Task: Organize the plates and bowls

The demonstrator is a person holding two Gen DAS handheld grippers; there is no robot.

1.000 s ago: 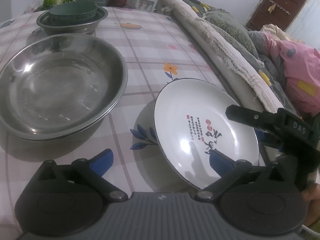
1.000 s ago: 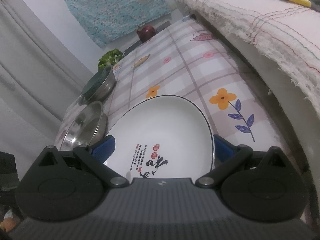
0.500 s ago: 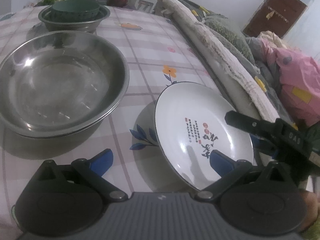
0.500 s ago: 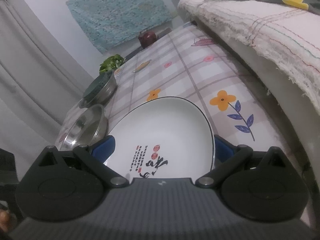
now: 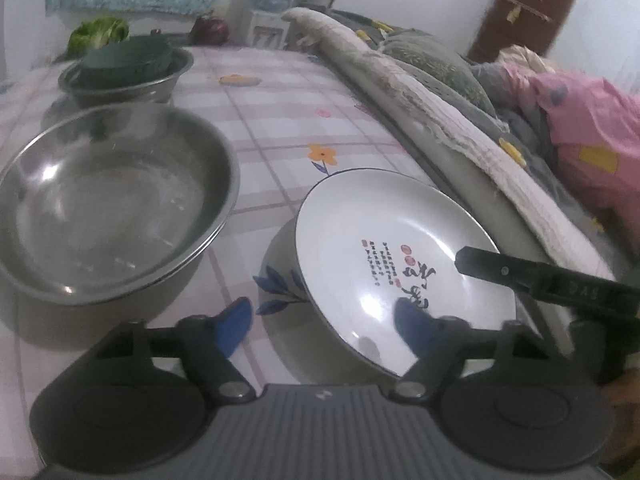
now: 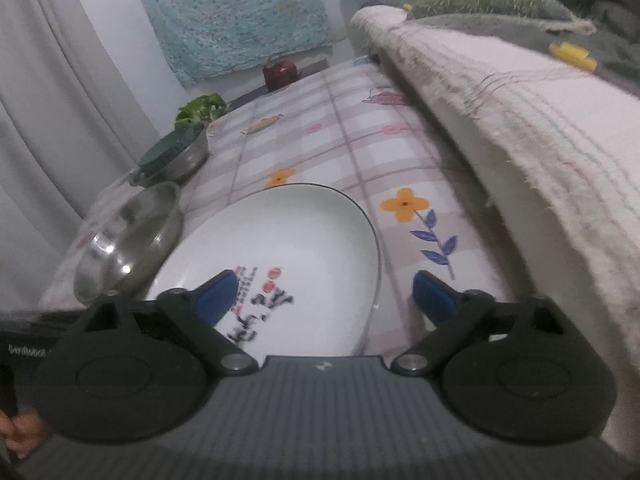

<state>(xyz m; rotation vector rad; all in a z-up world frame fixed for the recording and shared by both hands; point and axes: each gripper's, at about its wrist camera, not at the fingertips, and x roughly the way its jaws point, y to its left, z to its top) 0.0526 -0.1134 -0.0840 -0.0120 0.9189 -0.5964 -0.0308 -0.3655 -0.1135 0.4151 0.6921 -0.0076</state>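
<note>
A white plate (image 5: 400, 248) with red and black writing lies on the checked tablecloth (image 5: 280, 128). My left gripper (image 5: 325, 326) straddles its near left rim, one blue pad over the plate and one outside; the jaws are closing and do not touch it. My right gripper (image 6: 326, 294) straddles the plate (image 6: 280, 236) at its right rim in the same way, its jaws closing too without contact. A large steel bowl (image 5: 112, 208) sits left of the plate. Behind it a smaller steel bowl (image 5: 160, 84) holds a dark green bowl (image 5: 128, 60).
A rolled quilt (image 5: 420, 112) and bedding run along the table's right edge. Green vegetables (image 5: 98, 34) and a dark red fruit (image 5: 210, 30) lie at the far end. A curtain (image 6: 48, 120) hangs to the left. A person's hand (image 6: 20, 432) shows at the lower left.
Both grippers' jaws have narrowed around the plate's rims. The right gripper's left pad now stands over the plate. Both views have tilted a little; the plate and bowls have not moved.
</note>
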